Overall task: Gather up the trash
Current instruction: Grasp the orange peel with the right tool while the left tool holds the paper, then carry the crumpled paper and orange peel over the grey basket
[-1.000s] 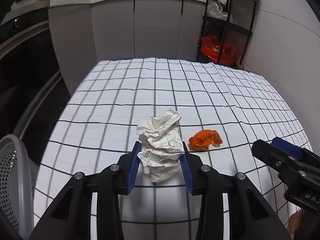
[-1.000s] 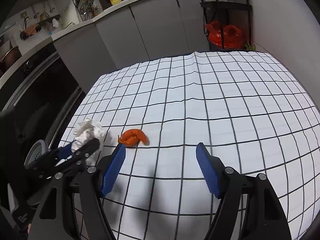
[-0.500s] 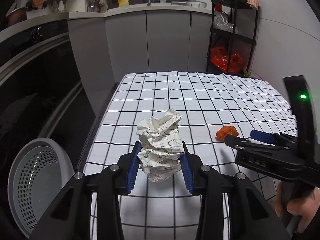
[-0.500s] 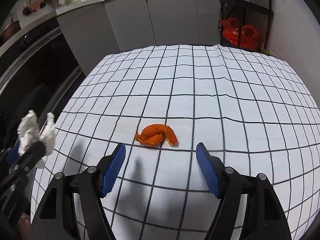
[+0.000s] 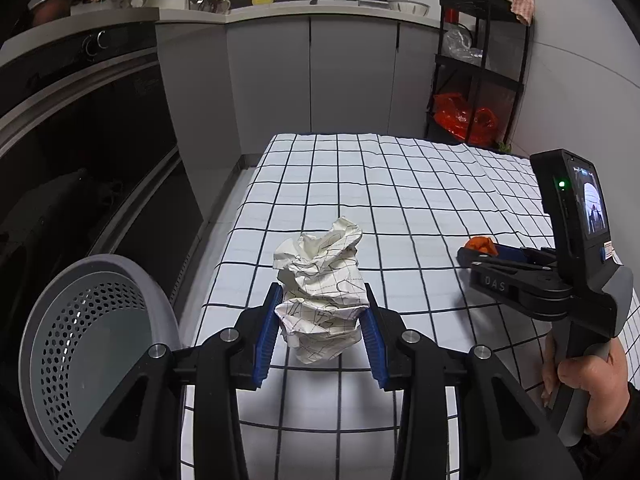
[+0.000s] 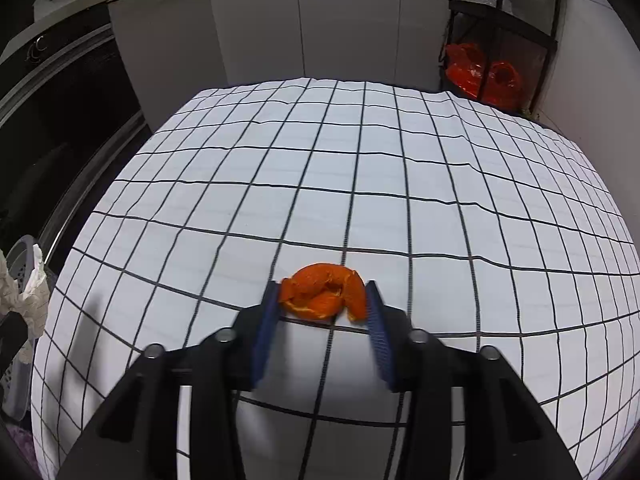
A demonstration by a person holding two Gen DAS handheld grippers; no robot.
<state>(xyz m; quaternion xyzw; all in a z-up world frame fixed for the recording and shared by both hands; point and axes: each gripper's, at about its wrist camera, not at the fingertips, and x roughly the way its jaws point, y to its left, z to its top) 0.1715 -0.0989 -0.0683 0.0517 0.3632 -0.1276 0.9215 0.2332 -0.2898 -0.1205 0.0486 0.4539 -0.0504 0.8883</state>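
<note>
My left gripper (image 5: 320, 316) is shut on a crumpled white paper ball (image 5: 320, 280) with thin black lines and holds it above the table's left edge. A grey perforated trash basket (image 5: 92, 344) stands below and to the left of it. My right gripper (image 6: 322, 300) has closed its blue pads onto a piece of orange peel (image 6: 324, 296) that lies on the checked tablecloth (image 6: 320, 184). In the left wrist view the right gripper (image 5: 476, 250) reaches in from the right, with the peel (image 5: 480, 242) at its tips. The paper ball shows at the left edge of the right wrist view (image 6: 24, 292).
A black oven front (image 5: 80, 160) runs along the left. Grey cabinets (image 5: 312, 76) stand behind the table. A black shelf rack (image 5: 480, 68) with red bags (image 5: 464, 116) is at the back right. A white wall (image 5: 580, 100) borders the right.
My left gripper has lifted the paper ball and drawn back toward the basket. My right gripper has moved forward to the orange peel and closed from wide open onto it.
</note>
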